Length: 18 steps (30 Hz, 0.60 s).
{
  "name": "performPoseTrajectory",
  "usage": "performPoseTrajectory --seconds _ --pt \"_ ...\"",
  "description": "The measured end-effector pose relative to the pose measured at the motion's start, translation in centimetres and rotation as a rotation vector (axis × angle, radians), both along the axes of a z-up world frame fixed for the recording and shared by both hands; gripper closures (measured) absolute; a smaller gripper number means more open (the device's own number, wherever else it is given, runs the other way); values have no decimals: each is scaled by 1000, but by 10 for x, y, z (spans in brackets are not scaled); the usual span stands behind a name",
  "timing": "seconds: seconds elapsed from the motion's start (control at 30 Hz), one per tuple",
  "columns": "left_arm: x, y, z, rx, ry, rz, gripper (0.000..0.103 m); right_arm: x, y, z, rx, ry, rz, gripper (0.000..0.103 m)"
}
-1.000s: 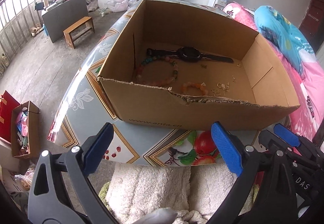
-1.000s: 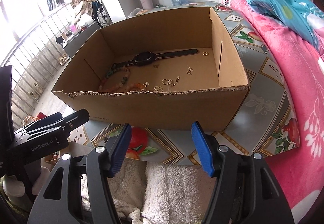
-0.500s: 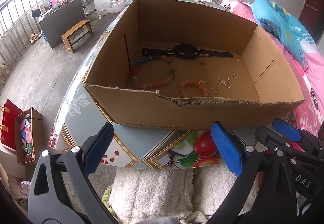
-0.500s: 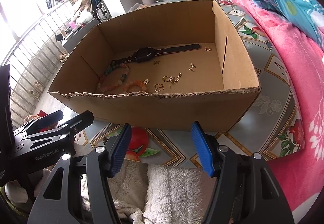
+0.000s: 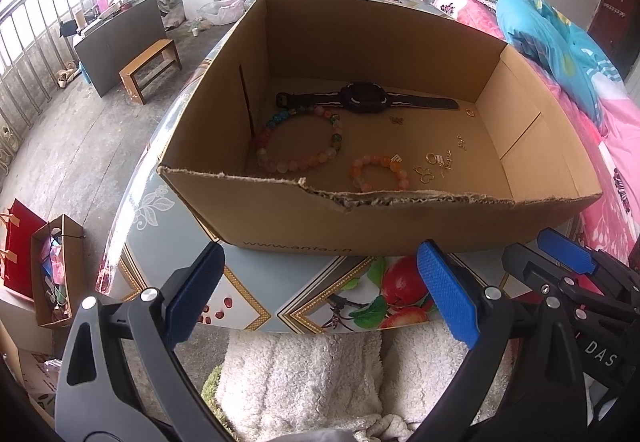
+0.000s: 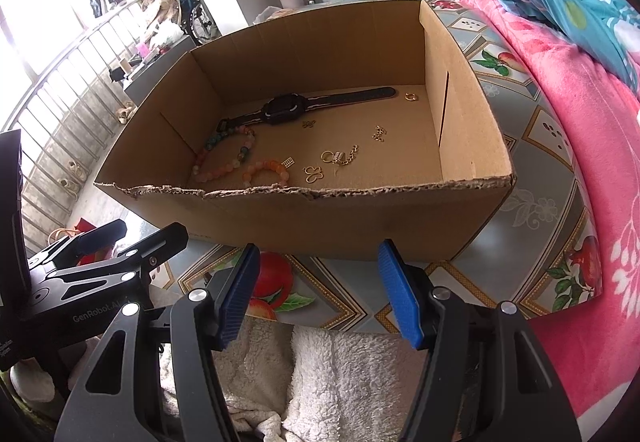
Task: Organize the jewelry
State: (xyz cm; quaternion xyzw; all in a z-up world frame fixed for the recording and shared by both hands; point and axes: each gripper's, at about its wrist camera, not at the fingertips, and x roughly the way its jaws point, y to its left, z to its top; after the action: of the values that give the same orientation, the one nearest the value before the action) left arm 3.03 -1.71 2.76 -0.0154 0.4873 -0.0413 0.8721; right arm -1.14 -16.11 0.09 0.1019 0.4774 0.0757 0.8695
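Two beaded bracelets I can see on the floor of the open cardboard box: a large multicoloured bracelet at its left side and a small orange bracelet beside it. A black watch lies flat along the back wall, small gold pieces scattered right. My left gripper and right gripper hang spread apart, empty, before the box.

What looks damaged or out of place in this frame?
The box's near rim is ragged, torn rather than cut. Inside, the watch, two bead bracelets and small gold pieces lie loose, unsorted.
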Motion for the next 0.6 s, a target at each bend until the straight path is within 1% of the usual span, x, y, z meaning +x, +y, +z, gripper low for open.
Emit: performPoseTrajectory --seconds 0.6 --pt "1 2 -1 3 7 0 10 1 1 1 -3 2 -1 43"
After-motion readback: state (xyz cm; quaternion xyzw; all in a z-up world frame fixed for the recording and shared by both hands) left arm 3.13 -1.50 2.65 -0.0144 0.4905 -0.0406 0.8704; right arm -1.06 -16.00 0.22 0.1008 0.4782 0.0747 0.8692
